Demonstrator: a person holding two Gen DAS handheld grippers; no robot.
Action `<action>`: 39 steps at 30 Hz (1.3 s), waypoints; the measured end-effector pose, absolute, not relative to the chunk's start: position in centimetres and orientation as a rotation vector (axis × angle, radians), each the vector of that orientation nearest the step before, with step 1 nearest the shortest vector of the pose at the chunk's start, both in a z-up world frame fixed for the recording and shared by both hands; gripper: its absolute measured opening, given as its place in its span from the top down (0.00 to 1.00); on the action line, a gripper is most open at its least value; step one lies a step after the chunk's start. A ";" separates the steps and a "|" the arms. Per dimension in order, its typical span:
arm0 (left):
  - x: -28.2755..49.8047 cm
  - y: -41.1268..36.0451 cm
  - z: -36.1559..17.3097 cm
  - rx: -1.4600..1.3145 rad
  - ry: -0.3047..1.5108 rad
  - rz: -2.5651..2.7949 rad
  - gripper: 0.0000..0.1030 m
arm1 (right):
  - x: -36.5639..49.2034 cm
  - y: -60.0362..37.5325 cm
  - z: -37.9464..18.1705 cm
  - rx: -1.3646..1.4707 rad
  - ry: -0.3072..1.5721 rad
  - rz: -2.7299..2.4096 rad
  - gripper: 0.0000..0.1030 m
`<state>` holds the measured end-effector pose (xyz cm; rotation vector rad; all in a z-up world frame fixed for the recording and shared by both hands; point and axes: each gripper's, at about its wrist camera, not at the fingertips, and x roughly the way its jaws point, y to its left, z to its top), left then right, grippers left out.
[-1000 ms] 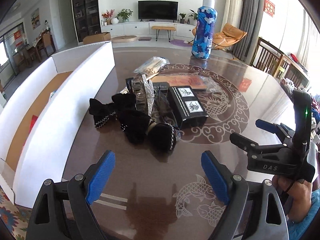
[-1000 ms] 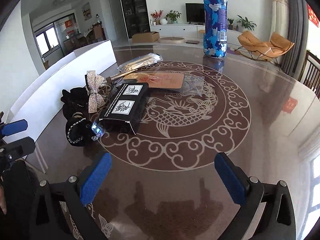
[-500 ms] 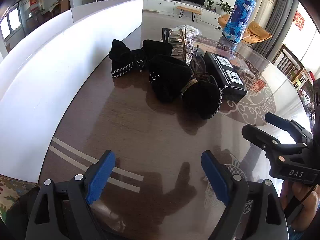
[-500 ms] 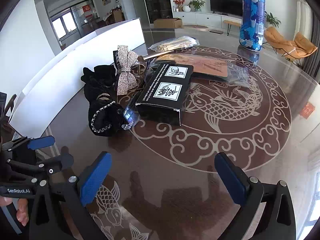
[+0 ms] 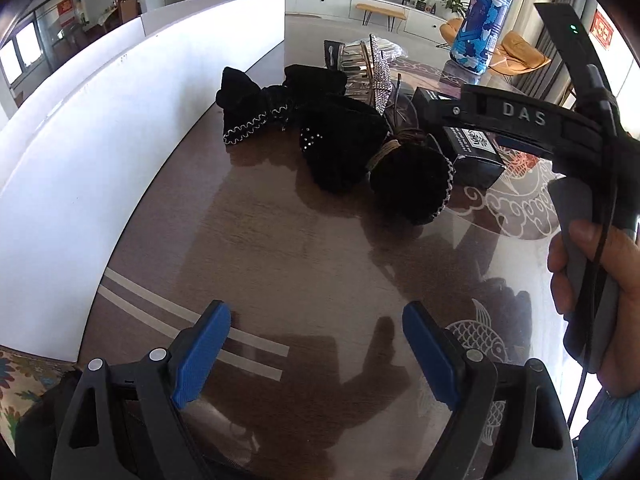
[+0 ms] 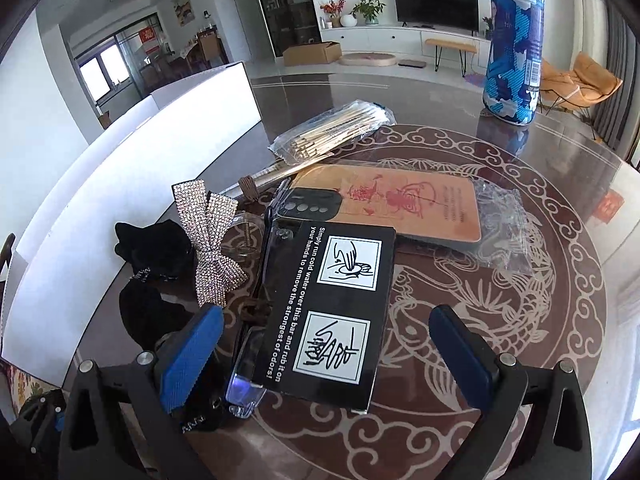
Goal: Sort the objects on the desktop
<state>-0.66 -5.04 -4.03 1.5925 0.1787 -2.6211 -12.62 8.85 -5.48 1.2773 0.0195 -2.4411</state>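
- We see bare table (image 5: 280,264) ahead of our left gripper (image 5: 316,356).
- White wall (image 5: 100,152) blocks the left side.
- Black box (image 6: 328,312) sits between our right gripper (image 6: 324,356) fingers.

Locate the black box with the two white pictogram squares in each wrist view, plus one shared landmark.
Left wrist: black box right of centre, beyond the round black pouch, partly hidden by the right gripper's arm.
Right wrist: black box low centre, between the open blue pads.
Shared landmark: blue patterned bottle, upper right in both.
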 end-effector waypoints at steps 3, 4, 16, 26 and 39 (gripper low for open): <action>-0.7 -4.9 -4.0 1.597 0.166 -2.622 0.15 | -13.5 8.4 -6.1 1.304 0.031 -2.458 0.00; -0.8 -5.0 -4.0 1.600 0.167 -2.621 0.15 | -13.7 8.4 -6.3 1.309 0.031 -2.465 0.00; -1.2 -4.8 -4.2 1.633 0.165 -2.614 0.15 | -13.7 7.5 -7.8 1.322 0.127 -2.413 0.00; -1.2 -4.9 -4.3 1.633 0.162 -2.614 0.15 | -13.3 8.0 -7.3 1.261 0.103 -2.453 0.27; -1.0 -5.2 -4.3 1.632 0.180 -2.616 0.15 | -10.3 16.6 -6.9 1.273 0.002 -2.597 0.29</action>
